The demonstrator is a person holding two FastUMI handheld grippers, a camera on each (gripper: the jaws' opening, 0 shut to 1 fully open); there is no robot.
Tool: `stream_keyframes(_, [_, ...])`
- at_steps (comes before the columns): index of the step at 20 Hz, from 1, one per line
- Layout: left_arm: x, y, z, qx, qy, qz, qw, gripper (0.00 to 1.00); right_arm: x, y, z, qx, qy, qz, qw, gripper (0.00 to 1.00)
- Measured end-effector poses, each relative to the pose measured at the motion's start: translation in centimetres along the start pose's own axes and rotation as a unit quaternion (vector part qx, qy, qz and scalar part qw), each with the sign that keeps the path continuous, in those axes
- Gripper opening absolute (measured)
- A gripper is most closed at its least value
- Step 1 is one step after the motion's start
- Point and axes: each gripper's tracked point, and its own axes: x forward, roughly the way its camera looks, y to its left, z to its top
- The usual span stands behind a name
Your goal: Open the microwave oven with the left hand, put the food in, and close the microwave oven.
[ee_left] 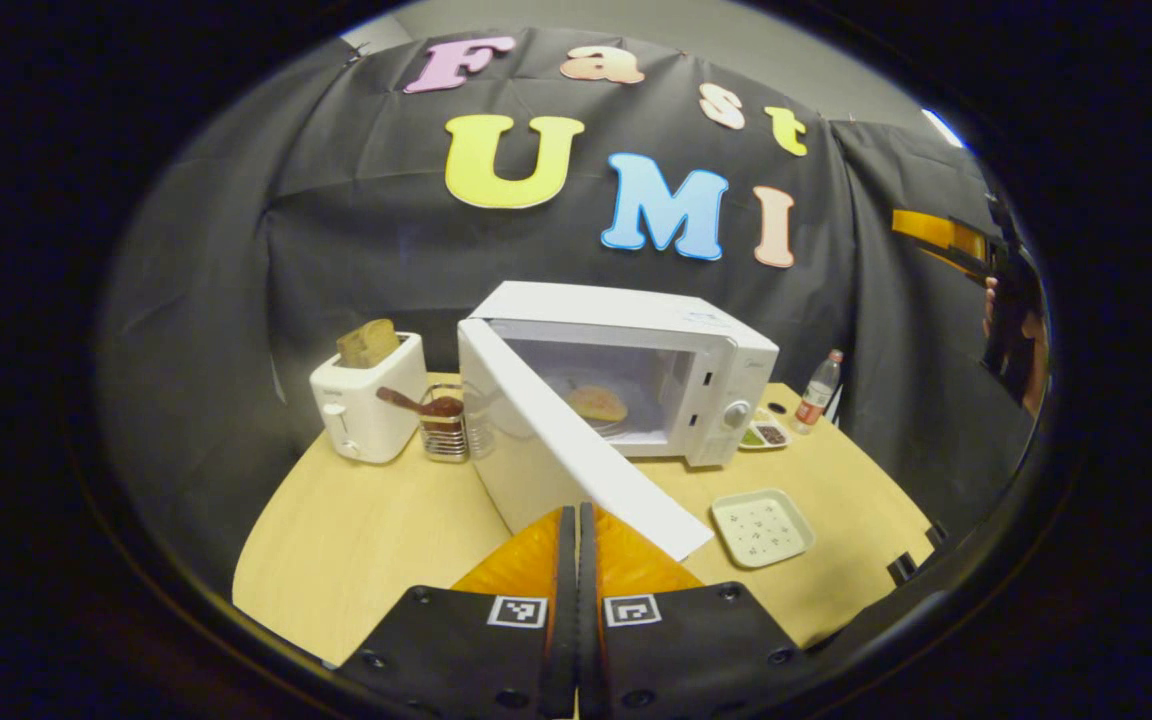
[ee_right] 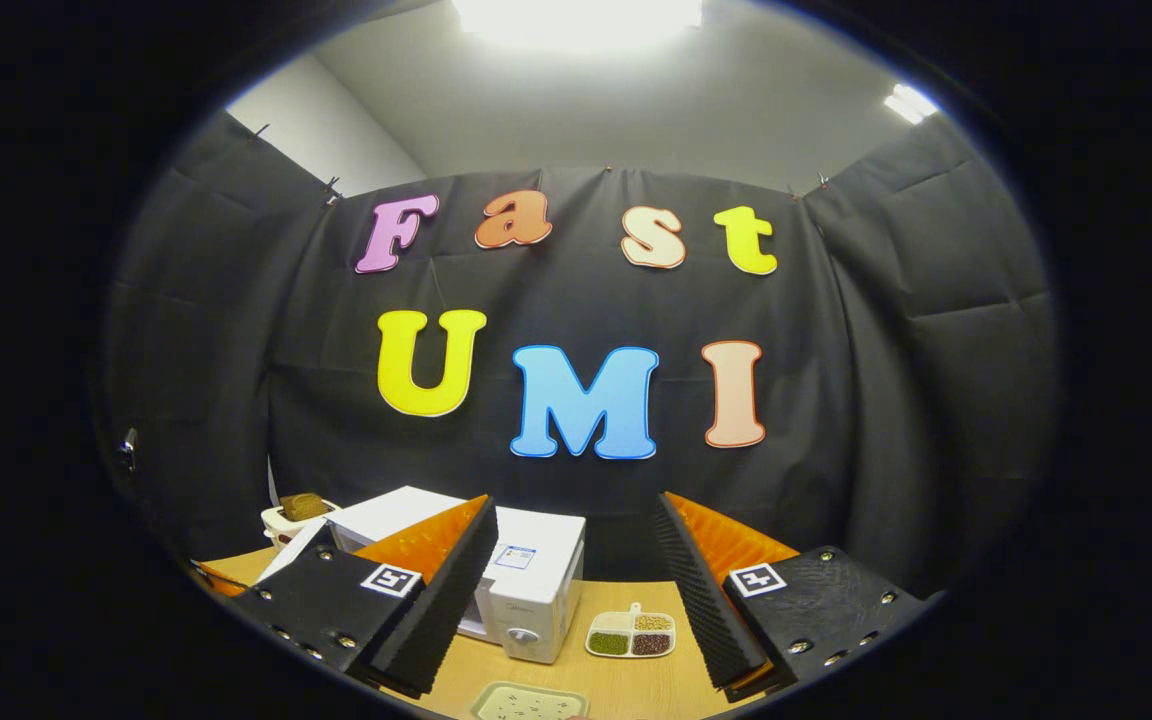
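Note:
The white microwave [ee_left: 636, 370] stands at the middle of the wooden table [ee_left: 356, 540]. Its door [ee_left: 576, 450] is swung wide open toward me. Inside, a round yellowish piece of food [ee_left: 596, 403] lies on the turntable. My left gripper [ee_left: 576, 512] is shut with nothing between its fingers, its tips just in front of the door's lower outer edge. In the right gripper view the microwave [ee_right: 526, 580] sits low and left. My right gripper [ee_right: 576, 510] is open and empty, held high above the table. That right gripper [ee_left: 946, 238] and a hand [ee_left: 1011, 330] also show far right.
A white toaster [ee_left: 368, 400] holding bread and a wire rack [ee_left: 444, 425] stand left of the microwave. A bottle [ee_left: 820, 390] and a divided dish [ee_left: 764, 434] sit to its right. A square pale plate [ee_left: 762, 526] lies near the door's tip.

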Motion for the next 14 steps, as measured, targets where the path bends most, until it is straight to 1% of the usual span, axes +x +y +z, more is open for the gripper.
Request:
stream_keyframes(7, [2.5,-3.8,1.2,0.024,0.008,-0.048,0.999,0.07,-0.9,-1.8,-0.4,0.002,0.009,-0.021,1.0,0.96])
stream_keyframes(14, [5.1,-7.1,2.8,0.041,0.003,-0.078,0.996,0.07,-1.4,-4.1,-0.8,0.004,0.017,-0.047,0.999,0.96])
